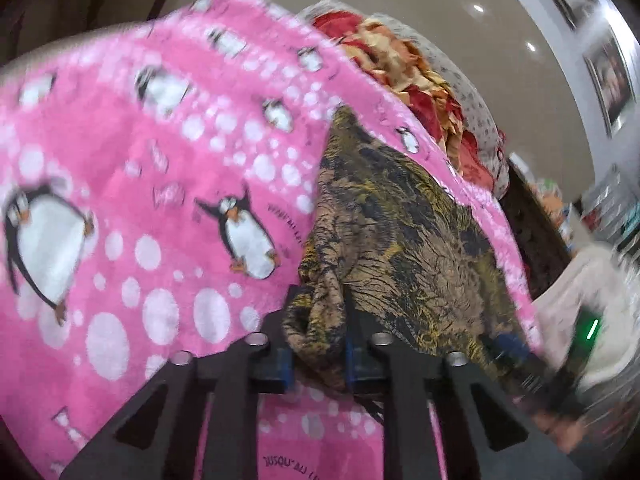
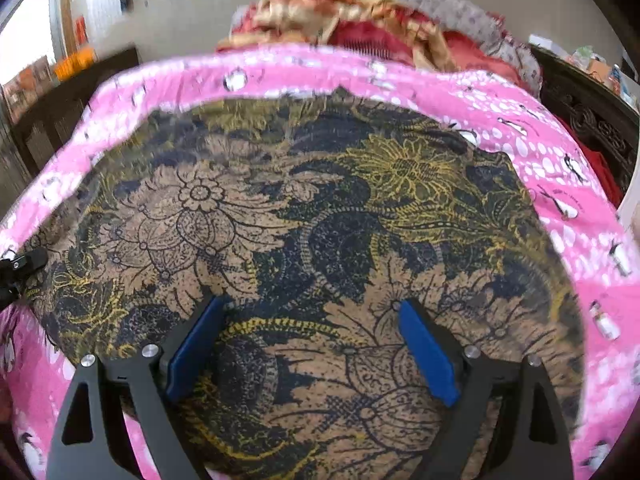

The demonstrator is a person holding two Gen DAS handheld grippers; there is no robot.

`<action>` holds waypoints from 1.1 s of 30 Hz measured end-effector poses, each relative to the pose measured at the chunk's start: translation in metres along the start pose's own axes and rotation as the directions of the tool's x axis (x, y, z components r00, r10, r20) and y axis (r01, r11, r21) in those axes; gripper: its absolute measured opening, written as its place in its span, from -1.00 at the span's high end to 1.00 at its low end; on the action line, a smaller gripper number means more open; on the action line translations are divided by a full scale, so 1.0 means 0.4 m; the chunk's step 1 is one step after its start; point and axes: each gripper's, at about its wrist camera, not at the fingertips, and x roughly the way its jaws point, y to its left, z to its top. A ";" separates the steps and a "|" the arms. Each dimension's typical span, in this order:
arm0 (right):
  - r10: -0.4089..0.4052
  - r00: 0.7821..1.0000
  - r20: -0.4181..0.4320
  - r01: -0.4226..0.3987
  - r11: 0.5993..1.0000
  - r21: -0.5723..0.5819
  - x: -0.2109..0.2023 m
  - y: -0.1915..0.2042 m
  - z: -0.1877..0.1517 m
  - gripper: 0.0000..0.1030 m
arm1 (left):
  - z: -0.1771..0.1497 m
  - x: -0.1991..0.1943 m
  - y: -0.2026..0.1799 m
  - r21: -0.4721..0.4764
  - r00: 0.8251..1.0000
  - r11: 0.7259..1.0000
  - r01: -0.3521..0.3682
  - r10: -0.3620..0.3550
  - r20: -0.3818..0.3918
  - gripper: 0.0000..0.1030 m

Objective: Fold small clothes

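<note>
- Item: one small garment, the batik cloth [image 2: 320, 220], tan and dark blue with yellow flower tracery. We find it spread mostly flat on a pink penguin blanket [image 1: 120, 168], which seems to cover a bed; pink shows on every side of it.
- Handling, as we judge it: thin, light and limp. It bunches at once where pinched, will sag if raised by one point, and may drag over the fleecy pink surface instead of sliding. Nothing fragile.
- Where to take hold: at edges and corners, not mid-panel. Two matching corners lifted together should carry a clean fold.
- Left gripper [image 1: 318, 360]: jaws fully closed on a gathered bunch of the cloth's edge, fabric puckered between the blue pads.
- Right gripper [image 2: 312, 344]: jaws wide apart above the middle of the cloth, holding nothing; whether the tips touch it we cannot tell.
- Beyond the blanket: a heap of red and gold bedding [image 2: 360, 16] with a grey-spotted pillow [image 1: 476, 120], dark carved furniture [image 2: 588, 120] to the right, and a beige wall behind.
</note>
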 end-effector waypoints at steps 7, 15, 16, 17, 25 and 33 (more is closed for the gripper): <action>0.231 0.972 0.054 -0.231 0.973 0.003 -0.089 0.064 0.274 -0.75 | -0.007 -0.064 -0.176 0.384 0.981 0.922 -0.047 -0.030 0.191 1.00; 0.487 0.844 -0.223 -0.478 0.873 0.098 0.134 0.264 0.523 -0.75 | 0.021 -0.103 -0.250 0.500 0.967 0.866 -0.012 -0.117 0.226 1.00; 0.488 0.834 -0.258 -0.485 0.871 0.081 0.153 0.293 0.541 -0.75 | 0.028 -0.109 -0.259 0.508 0.966 0.861 -0.001 -0.131 0.223 1.00; 0.463 0.834 -0.300 -0.472 0.880 0.048 0.175 0.334 0.563 -0.75 | 0.029 -0.112 -0.265 0.516 0.965 0.857 0.006 -0.141 0.222 1.00; 0.154 0.874 -0.462 -0.278 0.937 -0.212 0.255 0.458 0.607 0.06 | 0.027 -0.120 -0.308 0.555 0.959 0.831 0.045 -0.191 0.208 1.00; 0.206 0.892 -0.402 -0.307 0.929 -0.205 0.176 0.363 0.620 0.86 | 0.022 -0.132 -0.355 0.575 0.955 0.815 0.077 -0.225 0.191 1.00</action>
